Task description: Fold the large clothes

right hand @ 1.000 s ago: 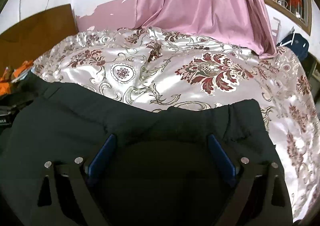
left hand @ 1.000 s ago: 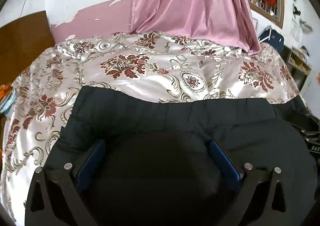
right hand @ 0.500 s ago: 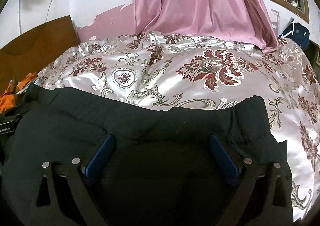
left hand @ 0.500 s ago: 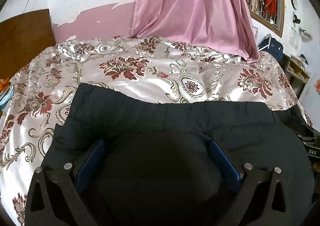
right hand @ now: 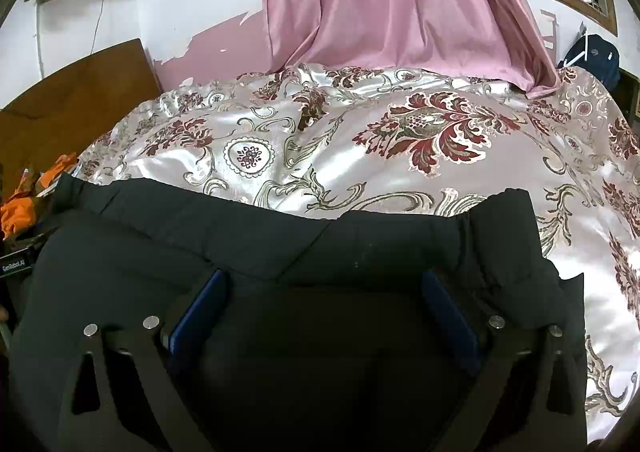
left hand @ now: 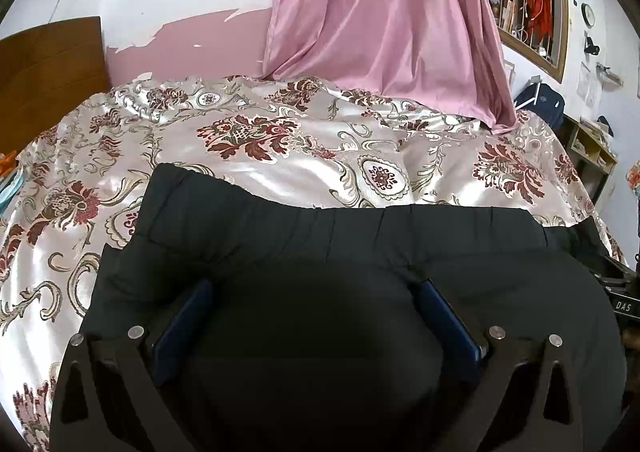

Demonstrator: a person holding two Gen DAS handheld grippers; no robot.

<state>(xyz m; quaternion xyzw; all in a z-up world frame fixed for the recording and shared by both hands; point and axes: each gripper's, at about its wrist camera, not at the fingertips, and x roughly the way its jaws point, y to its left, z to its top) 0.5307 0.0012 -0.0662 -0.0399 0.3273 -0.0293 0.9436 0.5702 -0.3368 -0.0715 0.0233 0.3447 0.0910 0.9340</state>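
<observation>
Left gripper (left hand: 316, 292) down low over the black trousers (left hand: 360, 236), blue fingers (left hand: 188, 316) spread wide with dark cloth bulging up between them, though whether anything is actually pinched, I cannot tell. Same story at the right gripper (right hand: 324, 288): jaws wide, black fabric mounded between. The elastic waistband (right hand: 400, 228) lies just ahead of both tools (gathered at its right end), on the floral satin bedspread (right hand: 400, 156), with a pink curtain (left hand: 384, 24) beyond.

Left gripper (left hand: 316, 304) spread wide over black garment (left hand: 320, 236) on bedspread (left hand: 280, 148)
</observation>
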